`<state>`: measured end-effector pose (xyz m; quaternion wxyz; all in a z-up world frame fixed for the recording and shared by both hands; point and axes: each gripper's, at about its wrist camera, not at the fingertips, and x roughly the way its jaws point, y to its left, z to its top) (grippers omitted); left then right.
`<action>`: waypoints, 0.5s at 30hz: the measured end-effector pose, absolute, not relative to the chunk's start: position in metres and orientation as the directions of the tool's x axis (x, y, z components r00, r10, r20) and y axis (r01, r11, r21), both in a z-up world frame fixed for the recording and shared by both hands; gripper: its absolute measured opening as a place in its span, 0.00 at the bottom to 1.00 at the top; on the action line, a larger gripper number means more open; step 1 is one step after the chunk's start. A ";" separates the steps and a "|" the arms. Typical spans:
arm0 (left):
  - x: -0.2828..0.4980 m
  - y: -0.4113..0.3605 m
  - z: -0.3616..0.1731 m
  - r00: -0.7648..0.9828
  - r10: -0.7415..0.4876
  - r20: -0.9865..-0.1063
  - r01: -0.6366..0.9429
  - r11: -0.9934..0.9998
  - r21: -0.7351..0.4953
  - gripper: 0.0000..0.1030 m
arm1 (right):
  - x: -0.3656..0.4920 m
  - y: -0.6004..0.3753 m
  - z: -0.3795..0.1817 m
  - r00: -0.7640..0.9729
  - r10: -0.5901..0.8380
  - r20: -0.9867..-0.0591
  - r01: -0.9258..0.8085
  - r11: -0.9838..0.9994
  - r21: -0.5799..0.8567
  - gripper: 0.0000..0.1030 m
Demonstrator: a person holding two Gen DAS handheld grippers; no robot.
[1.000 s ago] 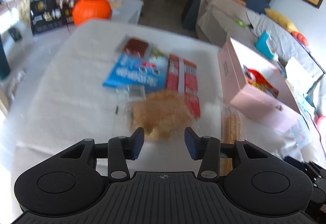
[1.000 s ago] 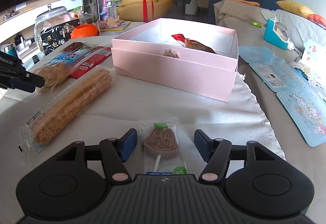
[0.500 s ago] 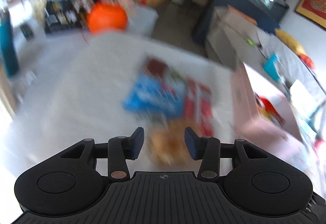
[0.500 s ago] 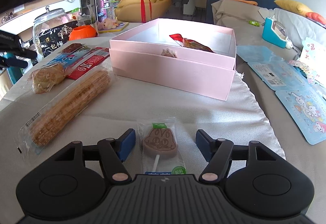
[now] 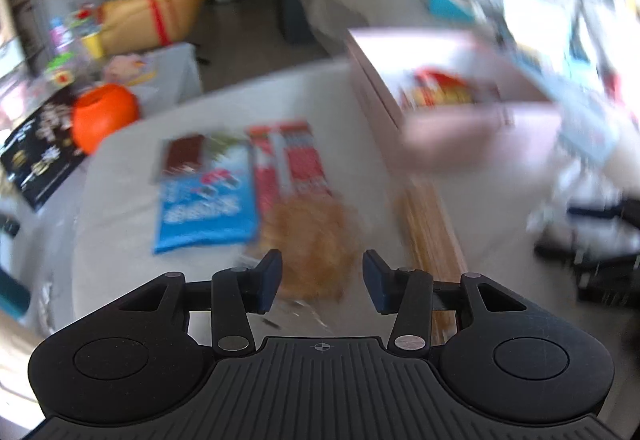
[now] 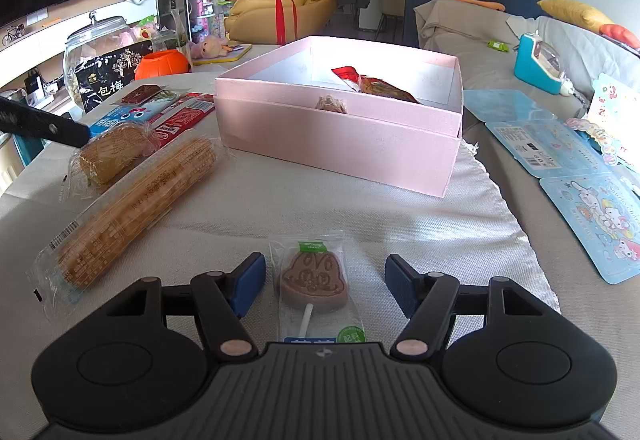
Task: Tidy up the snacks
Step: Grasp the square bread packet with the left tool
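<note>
In the right wrist view my right gripper (image 6: 325,288) stands open over the white cloth. A wrapped chocolate lollipop (image 6: 314,280) lies between its fingers, untouched by the pads. Behind it is the open pink box (image 6: 340,132) with a red snack bag (image 6: 372,84) inside. A packed corn cob (image 6: 136,208) and a wrapped brown bun (image 6: 112,152) lie to the left. In the blurred left wrist view my left gripper (image 5: 322,280) hovers over the bun (image 5: 312,240). Its jaws are opening and do not press on it. A blue packet (image 5: 204,200) and a red packet (image 5: 288,160) lie beyond.
A glass jar (image 6: 96,52) and an orange bowl (image 6: 162,64) stand at the table's far left. Blue sticker cards (image 6: 560,144) and a teal device (image 6: 540,64) lie on the sofa to the right. The cloth's right edge (image 6: 512,224) runs close to my right gripper.
The left gripper swung away from the bun, rolled, and came back over it with its jaws slightly wider. The right gripper and lollipop have stayed put.
</note>
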<state>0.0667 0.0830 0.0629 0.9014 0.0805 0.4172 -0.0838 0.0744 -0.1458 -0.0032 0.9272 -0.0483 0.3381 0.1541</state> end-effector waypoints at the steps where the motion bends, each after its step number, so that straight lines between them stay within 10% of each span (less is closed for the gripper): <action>1: 0.067 0.076 0.059 0.639 -0.069 -0.766 0.239 0.964 0.113 0.57 | 0.074 -0.146 -0.003 0.724 0.253 -0.642 -0.318 0.948 0.015 0.65; 4: 0.067 0.066 0.053 0.636 -0.065 -0.769 0.282 0.947 0.154 0.68 | 0.074 -0.146 -0.003 0.724 0.253 -0.642 -0.318 0.948 0.015 0.65; 15: 0.088 0.070 0.058 0.657 -0.055 -0.752 0.240 0.961 0.139 0.63 | 0.075 -0.146 -0.003 0.724 0.253 -0.642 -0.318 0.948 0.015 0.65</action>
